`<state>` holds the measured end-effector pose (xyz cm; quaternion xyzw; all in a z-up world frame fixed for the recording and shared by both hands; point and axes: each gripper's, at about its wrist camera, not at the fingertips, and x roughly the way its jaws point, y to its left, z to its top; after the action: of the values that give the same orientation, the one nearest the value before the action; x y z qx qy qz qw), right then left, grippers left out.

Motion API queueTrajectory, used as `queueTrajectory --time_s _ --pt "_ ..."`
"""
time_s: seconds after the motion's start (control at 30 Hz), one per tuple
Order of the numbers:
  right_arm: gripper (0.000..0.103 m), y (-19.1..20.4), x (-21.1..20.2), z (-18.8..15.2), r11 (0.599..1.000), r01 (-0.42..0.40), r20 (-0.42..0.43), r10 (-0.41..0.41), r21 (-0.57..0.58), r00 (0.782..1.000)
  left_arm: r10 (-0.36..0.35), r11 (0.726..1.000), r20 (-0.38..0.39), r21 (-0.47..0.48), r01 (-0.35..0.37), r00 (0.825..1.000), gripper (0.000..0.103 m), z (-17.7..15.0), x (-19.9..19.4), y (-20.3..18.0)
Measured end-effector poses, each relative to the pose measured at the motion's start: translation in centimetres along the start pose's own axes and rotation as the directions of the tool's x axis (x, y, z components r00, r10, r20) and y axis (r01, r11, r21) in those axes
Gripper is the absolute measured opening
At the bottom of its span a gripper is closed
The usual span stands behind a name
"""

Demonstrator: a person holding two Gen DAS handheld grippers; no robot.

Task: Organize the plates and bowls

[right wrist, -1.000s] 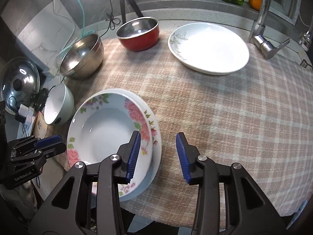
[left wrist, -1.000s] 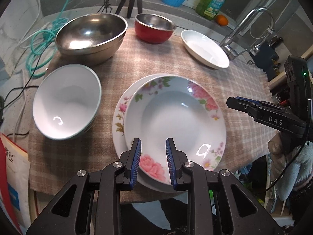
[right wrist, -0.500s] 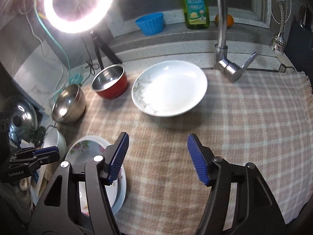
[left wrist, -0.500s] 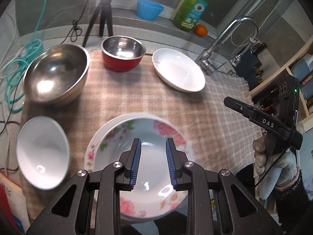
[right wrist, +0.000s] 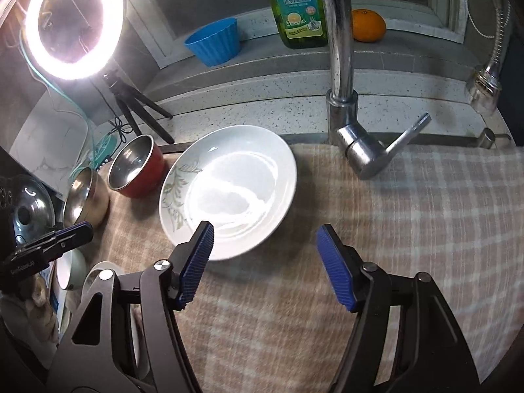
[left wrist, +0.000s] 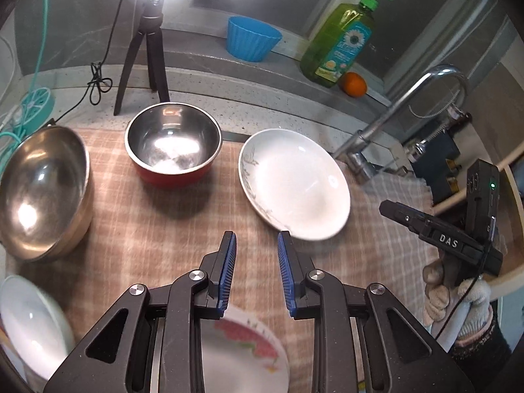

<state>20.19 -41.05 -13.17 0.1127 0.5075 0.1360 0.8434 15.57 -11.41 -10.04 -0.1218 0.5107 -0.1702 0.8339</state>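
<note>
On the checked cloth, left to right, stand four bowls and plates in clear sight: one white bowl at the near left edge, one steel bowl, one red bowl and one white plate. A flowered plate shows low under the left gripper (whether a second lies beneath it cannot be told). That gripper's jaws stand narrow, nothing between them. The right gripper is closing from a wide gap, empty, with the plate's near rim just ahead of its left pad. One tap rises beside the plate.
</note>
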Motion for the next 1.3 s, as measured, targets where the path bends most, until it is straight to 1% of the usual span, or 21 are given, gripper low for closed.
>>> queueTrajectory --time_s 0.03,0.1,0.17,0.2,0.23,0.3,0.47,0.63,0.77,0.83,0.9,0.97,1.0,1.03,1.17,1.3 --pt "0.055 -0.2 0.5 0.3 1.000 -0.006 -0.006 0.006 0.000 1.000 0.010 1.000 -0.002 -0.002 -0.010 1.000 0.023 0.3 0.6 -0.1" --pt "0.051 -0.7 1.4 0.6 1.000 -0.012 -0.016 0.013 0.006 1.000 0.013 1.000 -0.009 -0.003 -0.013 1.000 0.023 0.9 1.7 -0.2" --pt "0.050 -0.9 2.2 0.9 1.000 -0.002 -0.019 0.002 0.003 1.000 0.033 0.999 -0.017 -0.002 -0.033 0.999 0.023 1.5 3.0 -0.3" --pt "0.048 -1.1 2.5 1.1 1.000 0.004 -0.020 -0.004 0.001 1.000 0.040 0.999 -0.023 -0.008 -0.040 0.999 0.023 1.9 3.7 -0.2" --pt "0.043 -1.2 2.9 1.2 1.000 0.007 -0.023 -0.007 0.001 1.000 0.040 0.999 -0.027 -0.013 -0.041 0.999 0.023 2.1 4.1 -0.2" --pt "0.038 -1.5 3.6 1.5 1.000 0.003 -0.032 -0.003 0.004 0.999 0.054 0.998 -0.033 -0.021 -0.055 0.998 0.023 2.6 5.2 -0.1" --pt "0.035 -2.3 4.8 2.2 1.000 -0.008 -0.047 0.009 0.013 0.999 0.072 0.997 -0.052 -0.007 -0.073 0.996 0.023 3.5 6.9 -0.2" --pt "0.029 -2.4 5.9 2.5 1.000 -0.007 -0.061 0.008 0.008 0.998 0.075 0.997 -0.071 -0.018 -0.077 0.995 0.023 4.0 8.2 0.1" --pt "0.028 -2.6 6.7 2.8 1.000 -0.010 -0.073 0.011 0.015 0.997 0.076 0.997 -0.085 -0.019 -0.078 0.994 0.023 4.2 8.9 0.1" --pt "0.024 -2.8 7.1 2.9 1.000 -0.011 -0.078 0.013 0.019 0.997 0.079 0.997 -0.089 -0.016 -0.081 0.993 0.023 4.2 9.2 0.1" --pt "0.022 -2.8 7.5 3.1 1.000 -0.015 -0.083 0.016 0.021 0.996 0.082 0.996 -0.093 -0.019 -0.085 0.992 0.023 4.4 9.5 0.3" --pt "0.022 -2.8 7.9 3.2 1.000 -0.020 -0.087 0.022 0.023 0.996 0.082 0.996 -0.103 -0.024 -0.085 0.991 0.023 4.5 9.9 0.6" --pt "0.019 -2.8 8.2 3.3 0.999 -0.022 -0.090 0.024 0.023 0.996 0.078 0.996 -0.110 -0.031 -0.082 0.991 0.023 4.6 10.1 0.8" --pt "0.014 -2.8 8.3 3.3 0.999 -0.027 -0.093 0.029 0.023 0.995 0.074 0.996 -0.115 -0.037 -0.079 0.991 0.023 4.6 10.2 0.9" --pt "0.013 -2.9 8.7 3.2 0.999 -0.033 -0.104 0.035 0.021 0.994 0.071 0.996 -0.124 -0.049 -0.078 0.990 0.022 4.9 10.6 1.5" --pt "0.010 -3.2 9.3 3.4 0.999 -0.040 -0.115 0.043 0.032 0.992 0.064 0.997 -0.129 -0.041 -0.070 0.990 0.020 5.0 10.9 1.3"
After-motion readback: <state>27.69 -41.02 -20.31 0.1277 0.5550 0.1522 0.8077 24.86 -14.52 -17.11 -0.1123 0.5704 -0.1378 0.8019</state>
